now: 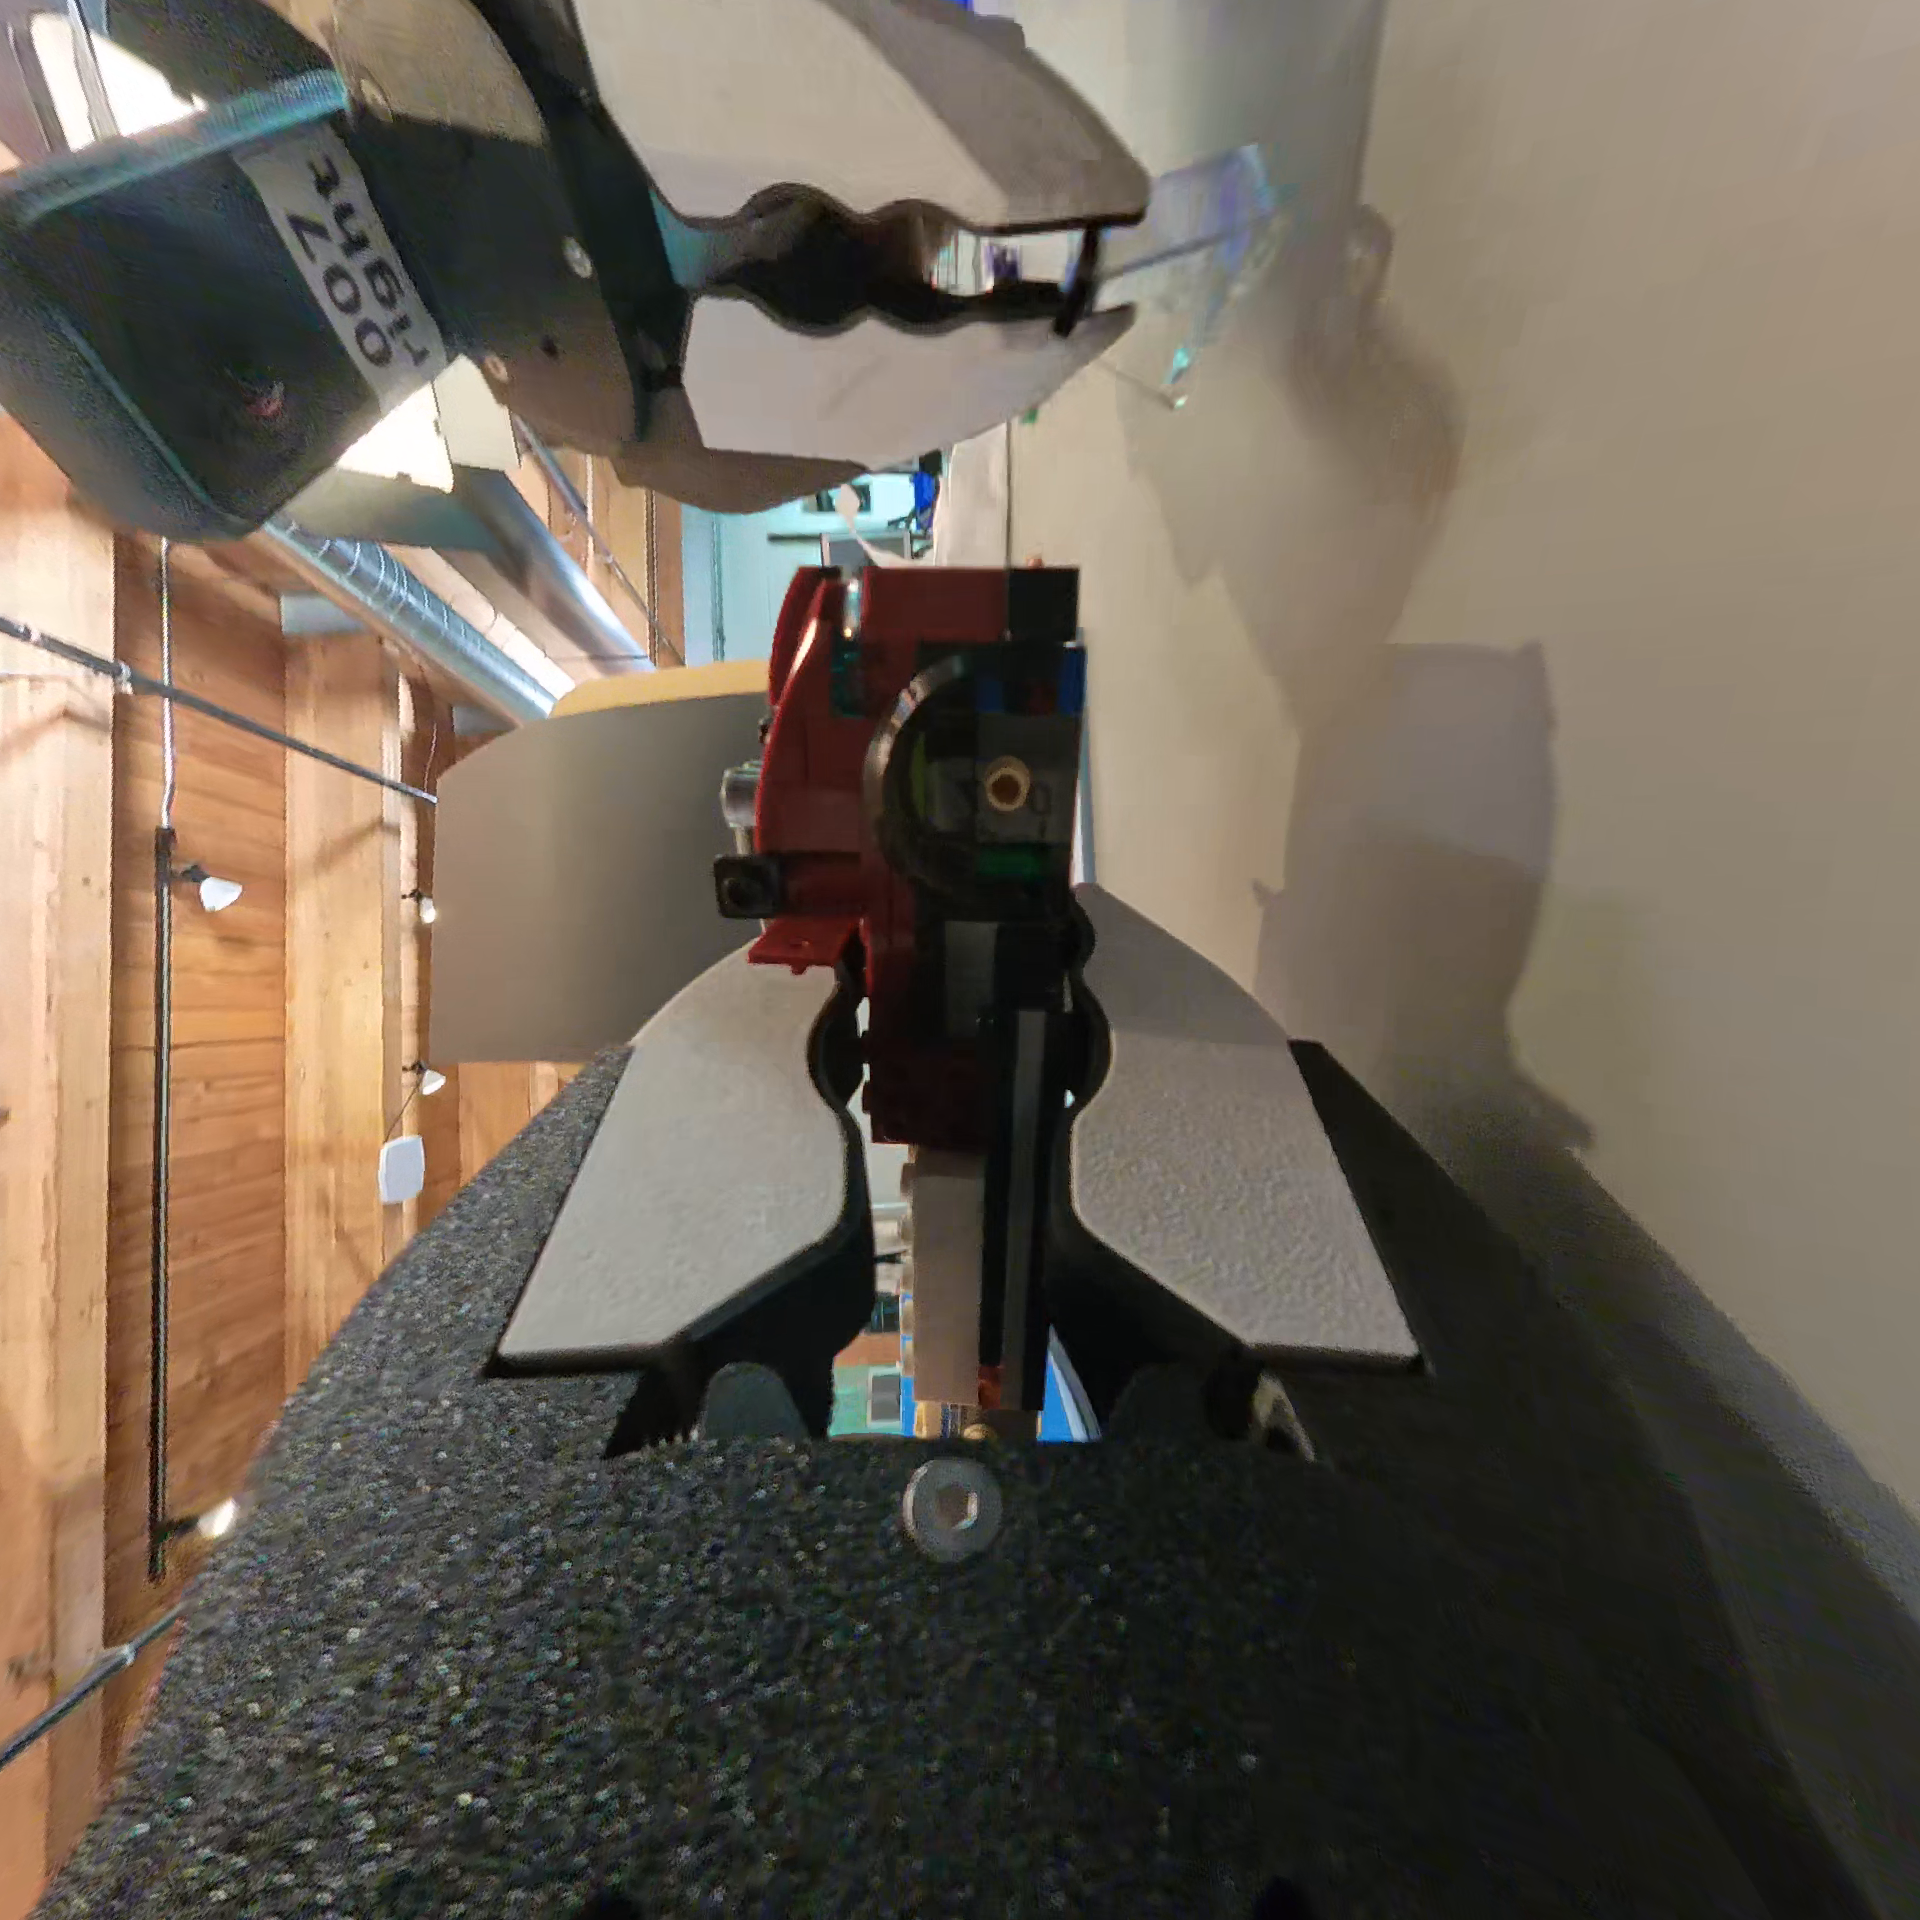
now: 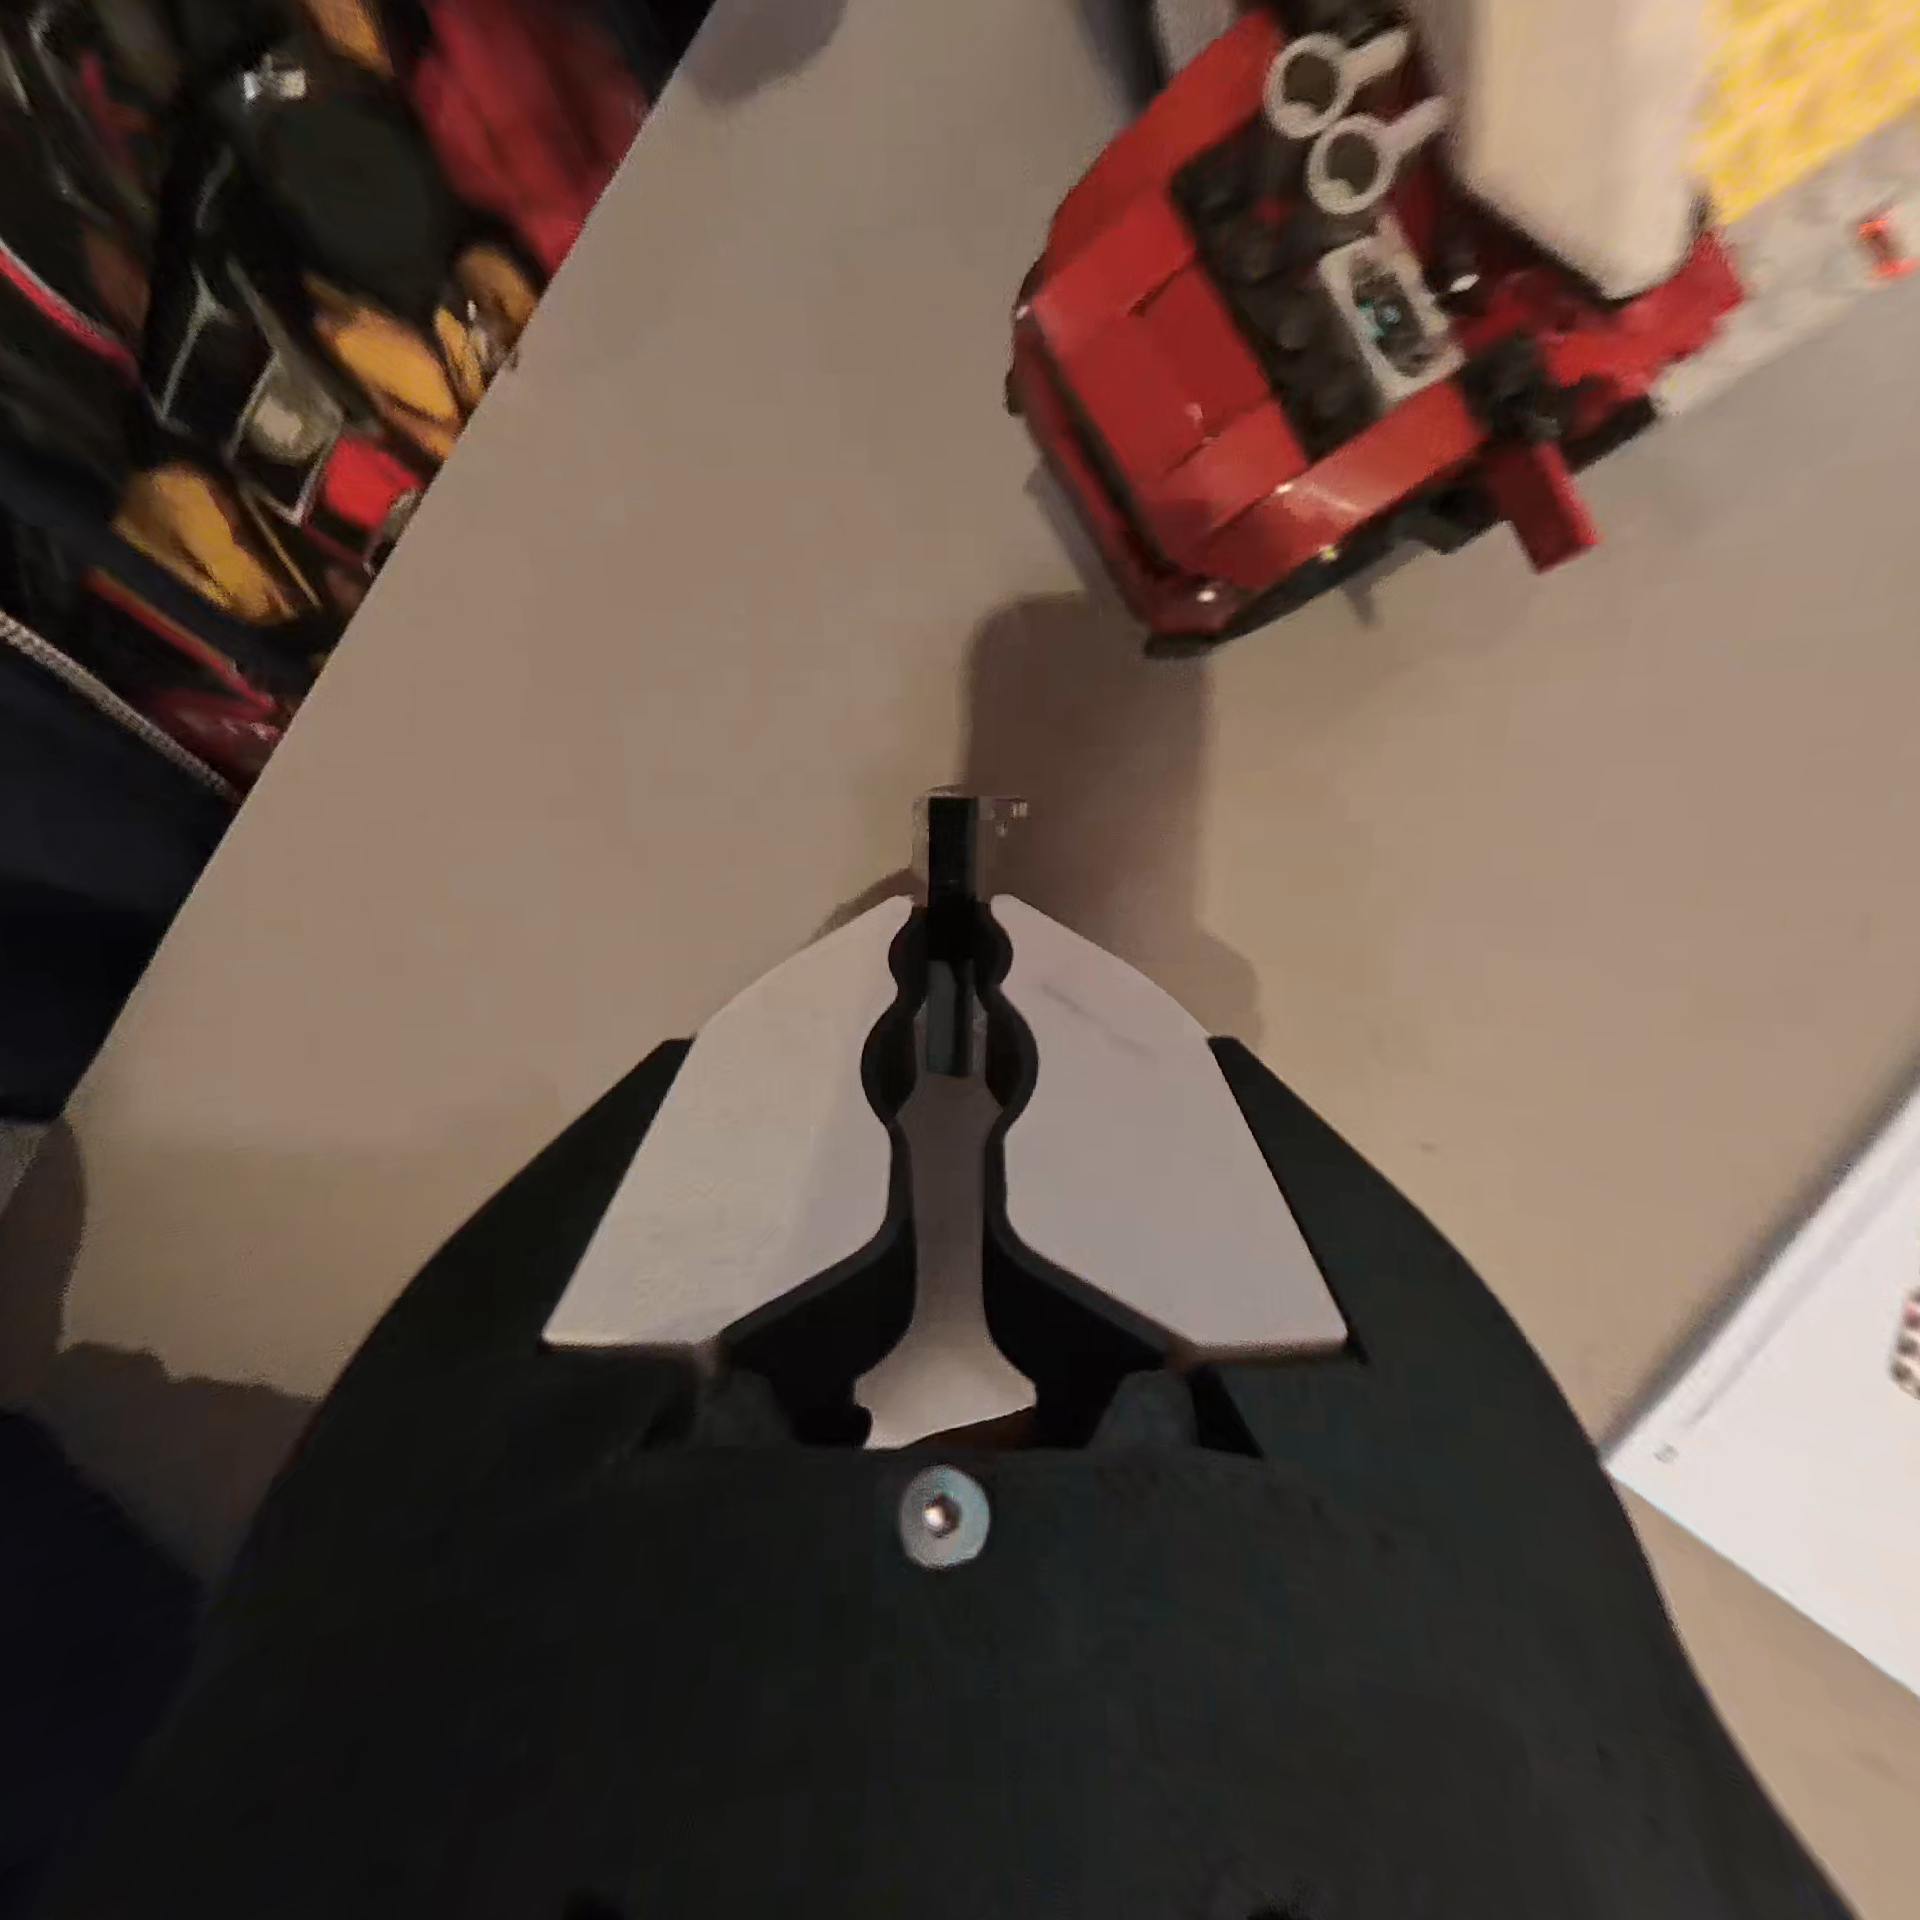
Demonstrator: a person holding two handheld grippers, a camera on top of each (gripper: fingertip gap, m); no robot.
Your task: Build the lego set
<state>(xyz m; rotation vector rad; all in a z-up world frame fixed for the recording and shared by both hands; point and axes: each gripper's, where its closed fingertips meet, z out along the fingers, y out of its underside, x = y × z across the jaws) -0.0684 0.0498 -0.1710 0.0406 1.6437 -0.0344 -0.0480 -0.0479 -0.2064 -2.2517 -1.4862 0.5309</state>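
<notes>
At the centre of the left wrist view, a red and black brick-built toy car (image 1: 940, 862) is clamped between the fingers of the left gripper (image 1: 961, 997), whose wavy black pads are pressed against its two sides. The model is seen end-on, with a grey and black strip of it running down between the fingers toward the lower middle of the frame. Beyond it, to the right, a pale tabletop (image 1: 1558, 520) is seen, tilted on edge by the rolled camera. At the upper left of that frame the right gripper (image 1: 1081, 260) is seen, its jaws narrowed on a small piece with a clear part.

In the right wrist view, just above the centre of the frame, a small black and clear brick piece (image 2: 951, 862) is pinched between the narrowed fingers of the right gripper, its far end sticking out past the fingertips over the tabletop. Farther off, at the upper right of the frame, the toy car is seen. A white sheet (image 2: 1766, 1382) lies at the right edge, and blurred clutter (image 2: 260, 364) fills the upper left beyond the table edge.
</notes>
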